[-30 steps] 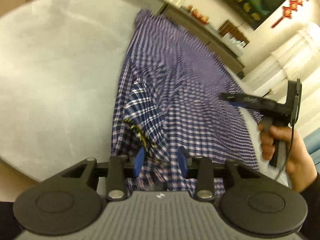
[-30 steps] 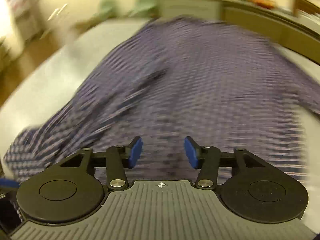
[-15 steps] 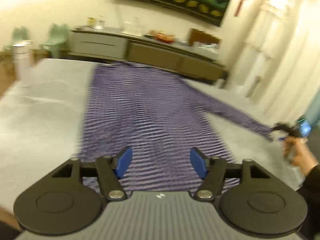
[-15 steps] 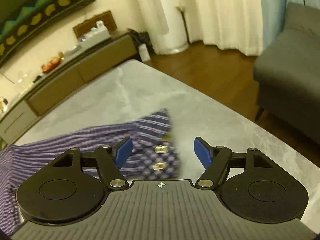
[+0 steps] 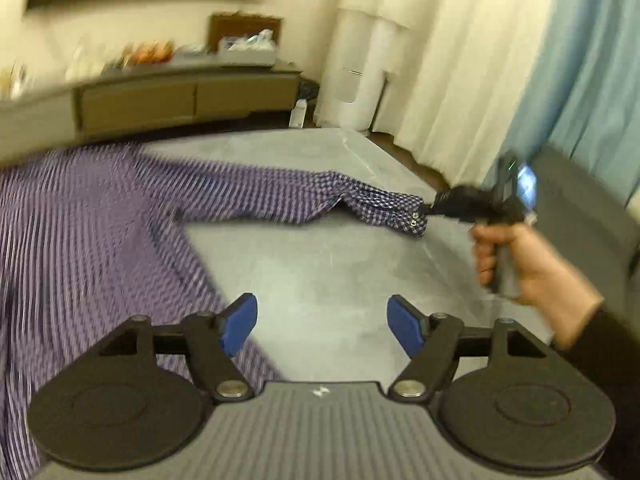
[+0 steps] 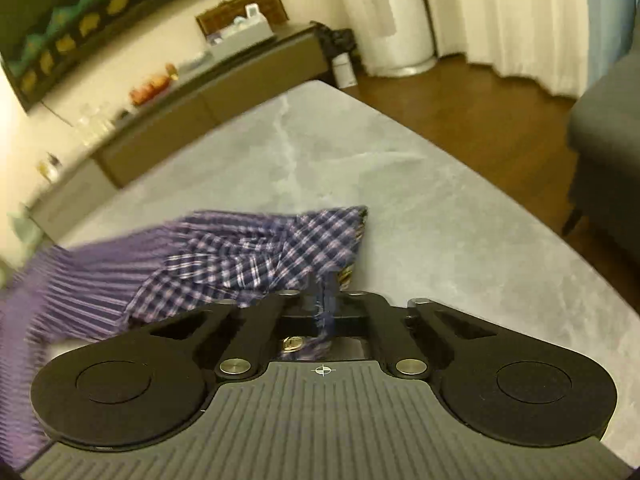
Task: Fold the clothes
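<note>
The purple plaid shirt [image 5: 92,232] lies spread on the grey marbled table [image 5: 320,272], its body filling the nine o'clock side of my left wrist view and one sleeve [image 5: 280,200] stretched out across the tabletop toward three o'clock. The cuff [image 6: 304,248] at the end of that sleeve is bunched up, and its edge runs back between the fingers of my right gripper [image 6: 324,304]. That gripper's jaws have just snapped closed and now pinch the cuff fabric tight; a metal snap shows right behind the pinch. In the left wrist view I see the same grip from the side: my right hand [image 5: 520,264] at three o'clock, gripper nose on the cuff's end.

My left gripper [image 5: 322,324] has just been widening and stands well apart, blue pads over bare table with nothing between them; the shirt's hem passes just under the pad on the nine o'clock side.

Beyond the table, at twelve o'clock, runs a low sideboard [image 5: 180,96], with pale curtains [image 5: 460,60] toward two o'clock.
</note>
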The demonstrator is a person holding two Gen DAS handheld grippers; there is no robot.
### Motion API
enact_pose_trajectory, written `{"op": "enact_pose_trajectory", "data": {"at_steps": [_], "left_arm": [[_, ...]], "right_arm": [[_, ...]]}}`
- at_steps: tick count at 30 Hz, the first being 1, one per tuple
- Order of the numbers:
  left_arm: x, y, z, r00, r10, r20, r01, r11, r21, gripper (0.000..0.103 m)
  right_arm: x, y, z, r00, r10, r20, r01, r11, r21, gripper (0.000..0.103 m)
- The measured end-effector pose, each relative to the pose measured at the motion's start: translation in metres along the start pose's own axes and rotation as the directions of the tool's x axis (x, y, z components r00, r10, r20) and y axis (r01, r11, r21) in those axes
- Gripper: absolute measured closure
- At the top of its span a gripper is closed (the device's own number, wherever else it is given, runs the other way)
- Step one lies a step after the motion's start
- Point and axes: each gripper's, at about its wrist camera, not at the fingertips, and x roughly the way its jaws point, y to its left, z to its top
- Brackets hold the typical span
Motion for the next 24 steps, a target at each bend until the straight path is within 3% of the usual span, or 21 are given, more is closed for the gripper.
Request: {"op": "enact_pose_trajectory", "data": {"at_steps": [4, 7, 8, 10, 11, 12, 13, 16, 17, 18, 19, 24], "left_arm": [[0.053, -0.036, 0.009, 0.997, 0.071, -0.003, -0.069, 0.980, 0.188, 0.027], [0.088, -0.049, 0.012, 0.998, 0.041, -0.056, -0.030, 0.983, 0.183, 0.027], [0.096, -0.052, 0.013, 0.997, 0.030, -0.065, -0.018, 0.985, 0.174, 0.027], [0.108, -0.059, 0.015, 0.998, 0.006, -0.069, 0.006, 0.986, 0.164, 0.027], [0.112, -0.062, 0.016, 0.998, 0.000, -0.063, 0.011, 0.987, 0.161, 0.027], [0.114, -0.065, 0.015, 0.998, -0.006, -0.057, 0.015, 0.987, 0.157, 0.027], [0.115, -0.067, 0.015, 0.999, -0.013, -0.051, 0.020, 0.988, 0.154, 0.027], [0.119, -0.075, 0.016, 0.999, -0.027, -0.033, 0.031, 0.988, 0.152, 0.027], [0.122, -0.079, 0.016, 0.999, -0.023, -0.024, 0.027, 0.985, 0.172, 0.027], [0.124, -0.083, 0.017, 1.000, -0.012, -0.012, 0.014, 0.980, 0.198, 0.027], [0.128, -0.087, 0.016, 1.000, 0.004, 0.001, -0.004, 0.973, 0.229, 0.027], [0.153, -0.109, 0.013, 0.989, 0.112, 0.095, -0.138, 0.926, 0.350, 0.027]], "right_arm": [[-0.024, 0.006, 0.004, 0.994, 0.107, 0.020, -0.107, 0.994, 0.025, 0.103], [-0.025, 0.000, 0.003, 0.992, 0.122, 0.024, -0.123, 0.991, 0.054, 0.103], [-0.022, -0.004, 0.002, 0.993, 0.116, 0.025, -0.117, 0.991, 0.071, 0.098], [-0.014, -0.013, -0.001, 0.997, 0.078, 0.030, -0.080, 0.993, 0.089, 0.076], [-0.008, -0.015, -0.003, 0.998, 0.061, 0.026, -0.063, 0.995, 0.080, 0.050], [-0.003, -0.016, -0.005, 0.998, 0.048, 0.030, -0.050, 0.997, 0.065, 0.038], [0.003, -0.017, -0.006, 0.999, 0.033, 0.035, -0.035, 0.998, 0.046, 0.037], [0.019, -0.020, -0.006, 0.998, 0.052, 0.026, -0.053, 0.998, 0.038, 0.038], [0.024, -0.021, -0.005, 0.996, 0.094, 0.009, -0.094, 0.994, 0.055, 0.057], [0.028, -0.023, -0.004, 0.991, 0.130, -0.014, -0.129, 0.989, 0.078, 0.091], [0.031, -0.023, -0.004, 0.986, 0.164, -0.033, -0.160, 0.981, 0.106, 0.101], [0.019, -0.004, -0.002, 0.950, 0.311, -0.041, -0.302, 0.941, 0.151, 0.102]]}}
